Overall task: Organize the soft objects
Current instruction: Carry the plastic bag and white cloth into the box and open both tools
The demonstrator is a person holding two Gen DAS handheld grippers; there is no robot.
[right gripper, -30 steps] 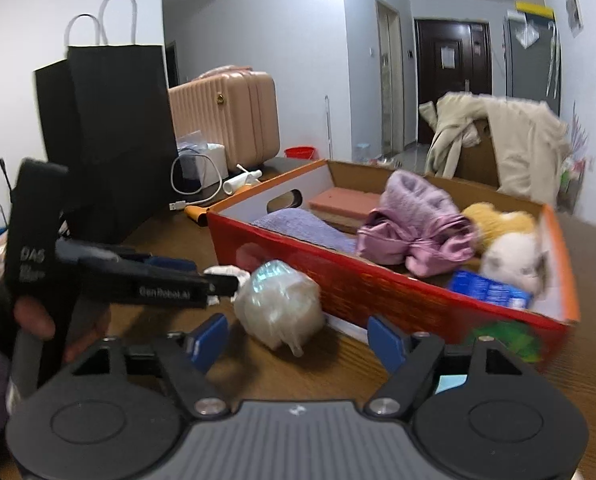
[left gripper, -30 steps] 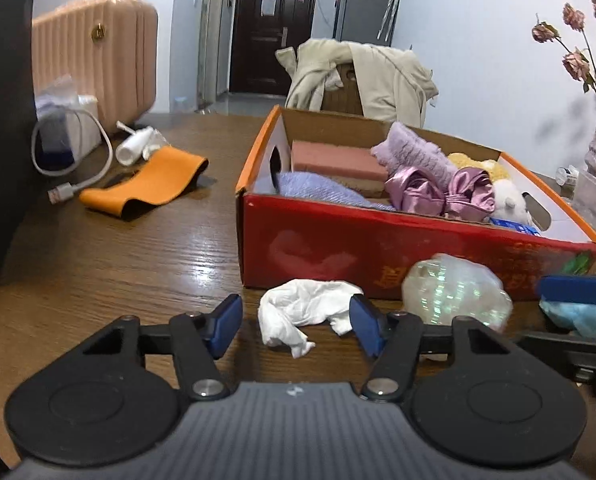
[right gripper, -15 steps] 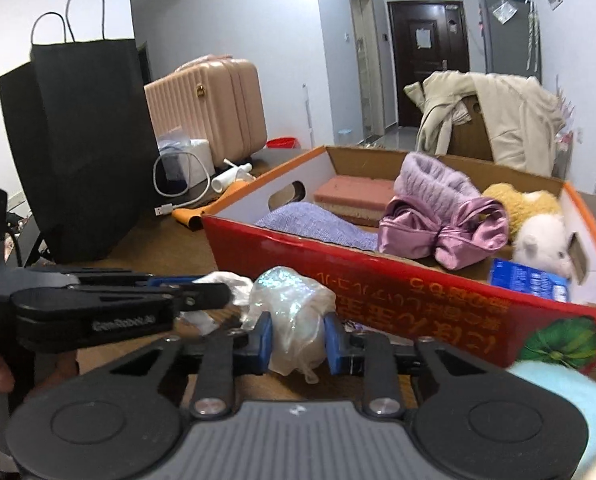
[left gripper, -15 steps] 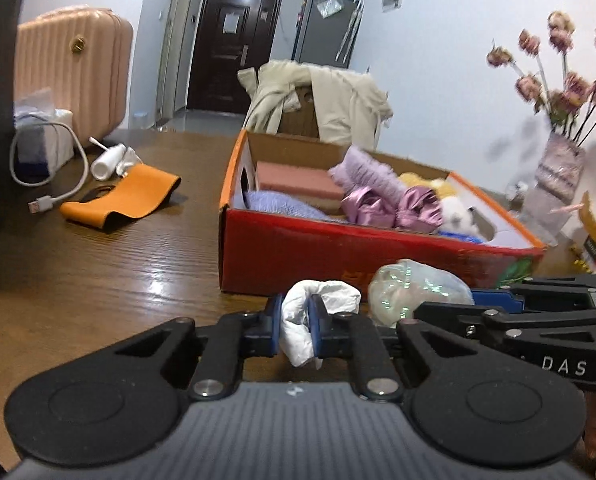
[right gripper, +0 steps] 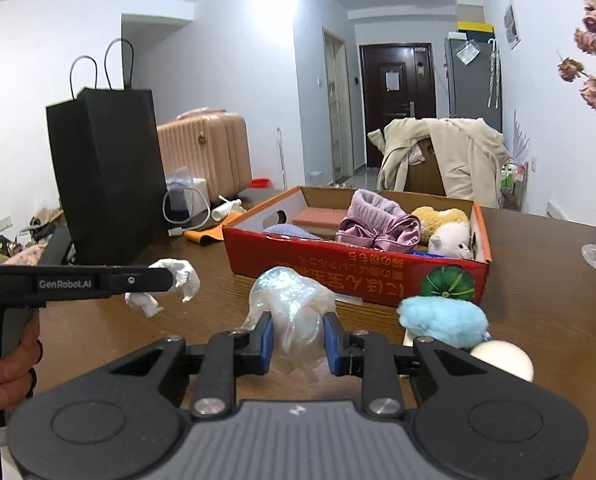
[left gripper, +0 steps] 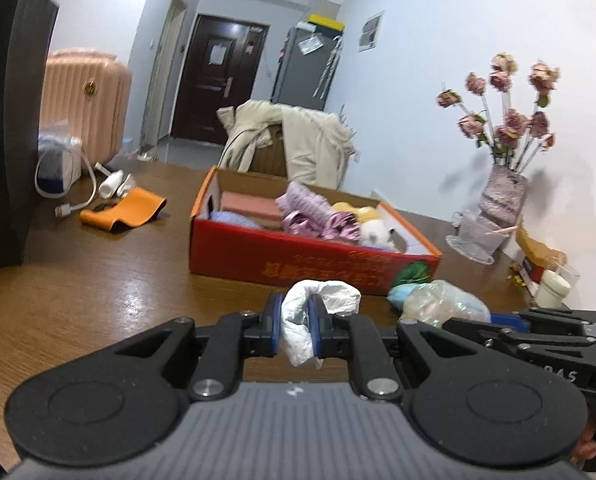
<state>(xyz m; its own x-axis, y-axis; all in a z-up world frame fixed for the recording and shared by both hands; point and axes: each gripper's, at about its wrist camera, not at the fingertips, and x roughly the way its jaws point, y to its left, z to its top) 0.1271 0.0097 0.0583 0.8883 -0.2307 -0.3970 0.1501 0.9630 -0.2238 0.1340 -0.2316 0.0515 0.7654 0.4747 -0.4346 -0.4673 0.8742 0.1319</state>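
Note:
My left gripper (left gripper: 296,330) is shut on a crumpled white cloth (left gripper: 317,300) and holds it above the wooden table; the cloth also shows in the right wrist view (right gripper: 178,280). My right gripper (right gripper: 298,342) is shut on a shiny translucent plastic bundle (right gripper: 290,304), also seen in the left wrist view (left gripper: 441,304). The red cardboard box (right gripper: 337,272) stands ahead of both, holding purple, pink, yellow and white soft items (right gripper: 377,224). A light blue fluffy item (right gripper: 441,322) and a white ball (right gripper: 501,364) lie on the table to the right of my right gripper.
A black paper bag (right gripper: 106,176) stands at the left. An orange band (left gripper: 126,210), a white cable and a charger (left gripper: 58,164) lie behind it. A vase of dried roses (left gripper: 501,196) and a glass dish stand at the right. A chair with a beige coat is behind the box.
Both grippers closed from open, the left on the white cloth and the right on the plastic bundle, then lifted them off the table and drew back from the box.

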